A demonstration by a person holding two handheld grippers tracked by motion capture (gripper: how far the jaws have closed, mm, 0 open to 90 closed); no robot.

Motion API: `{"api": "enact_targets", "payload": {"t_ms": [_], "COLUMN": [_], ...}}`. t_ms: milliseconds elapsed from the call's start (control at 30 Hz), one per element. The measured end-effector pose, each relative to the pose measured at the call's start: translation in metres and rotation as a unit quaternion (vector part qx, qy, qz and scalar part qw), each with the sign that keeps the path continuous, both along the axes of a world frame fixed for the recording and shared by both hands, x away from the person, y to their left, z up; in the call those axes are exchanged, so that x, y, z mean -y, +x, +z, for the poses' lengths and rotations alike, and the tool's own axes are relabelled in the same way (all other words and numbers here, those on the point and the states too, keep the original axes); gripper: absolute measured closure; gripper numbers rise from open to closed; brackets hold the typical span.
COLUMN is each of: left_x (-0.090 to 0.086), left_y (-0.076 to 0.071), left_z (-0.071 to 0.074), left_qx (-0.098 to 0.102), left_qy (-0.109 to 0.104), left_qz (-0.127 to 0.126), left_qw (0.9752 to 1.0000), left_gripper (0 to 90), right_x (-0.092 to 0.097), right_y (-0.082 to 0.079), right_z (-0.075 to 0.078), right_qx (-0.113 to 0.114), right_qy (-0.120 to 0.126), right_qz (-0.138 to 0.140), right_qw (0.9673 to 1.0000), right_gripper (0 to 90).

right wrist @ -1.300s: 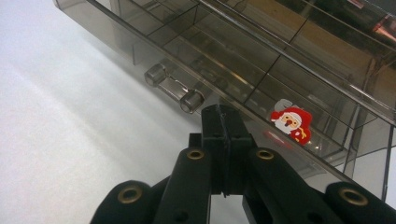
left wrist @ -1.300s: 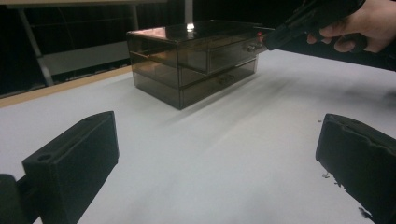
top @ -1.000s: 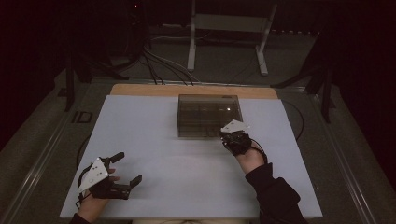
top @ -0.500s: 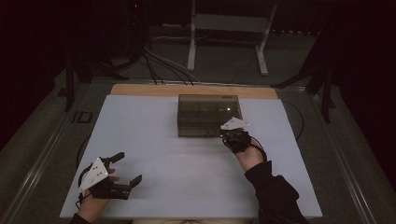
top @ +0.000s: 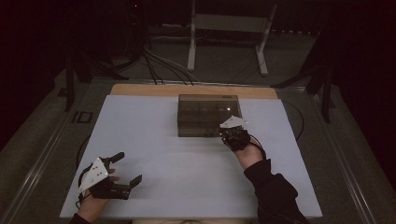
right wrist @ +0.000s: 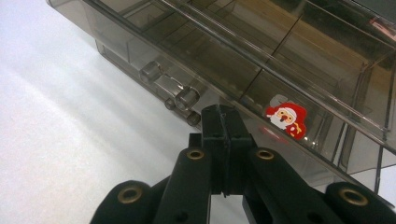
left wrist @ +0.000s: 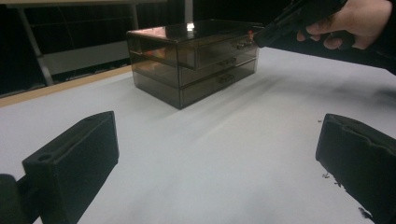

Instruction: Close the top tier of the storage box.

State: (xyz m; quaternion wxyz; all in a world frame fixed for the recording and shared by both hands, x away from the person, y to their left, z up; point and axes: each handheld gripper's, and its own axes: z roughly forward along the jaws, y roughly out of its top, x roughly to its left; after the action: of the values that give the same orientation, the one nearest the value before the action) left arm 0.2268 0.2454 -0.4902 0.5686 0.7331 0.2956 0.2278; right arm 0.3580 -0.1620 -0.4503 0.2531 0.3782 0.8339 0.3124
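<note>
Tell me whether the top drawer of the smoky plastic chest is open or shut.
Shut. In the left gripper view the top drawer sits flush with the two below it, and the right gripper, jaws closed, is at its handle.

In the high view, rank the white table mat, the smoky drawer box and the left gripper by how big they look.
1. White table mat, by far the largest.
2. Smoky drawer box.
3. Left gripper, slightly smaller, though it sits nearer the camera.

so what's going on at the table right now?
A person works two handheld grippers on a white table. The right gripper, jaws shut with nothing between them, sits at the top drawer front of a smoked clear three-drawer box, beside its handle; a Santa figure lies inside. The left gripper rests open near the front edge.
</note>
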Motion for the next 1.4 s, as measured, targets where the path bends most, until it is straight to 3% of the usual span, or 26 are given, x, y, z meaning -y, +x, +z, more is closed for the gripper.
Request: {"api": "enact_targets", "payload": {"t_ms": [1400], "left_x": [0.0], "left_y": [0.0], "left_z": [0.0], "left_qx": [0.0], "left_qy": [0.001], "left_qz": [0.0], "left_qw": [1.0], "left_gripper": [0.2], "right_x": [-0.005], "right_y": [0.02], "right_z": [-0.003], "right_qx": [0.002], "right_qy": [-0.002], "right_qz": [-0.015], "right_qw": [0.9999], "right_gripper": [90.0]}}
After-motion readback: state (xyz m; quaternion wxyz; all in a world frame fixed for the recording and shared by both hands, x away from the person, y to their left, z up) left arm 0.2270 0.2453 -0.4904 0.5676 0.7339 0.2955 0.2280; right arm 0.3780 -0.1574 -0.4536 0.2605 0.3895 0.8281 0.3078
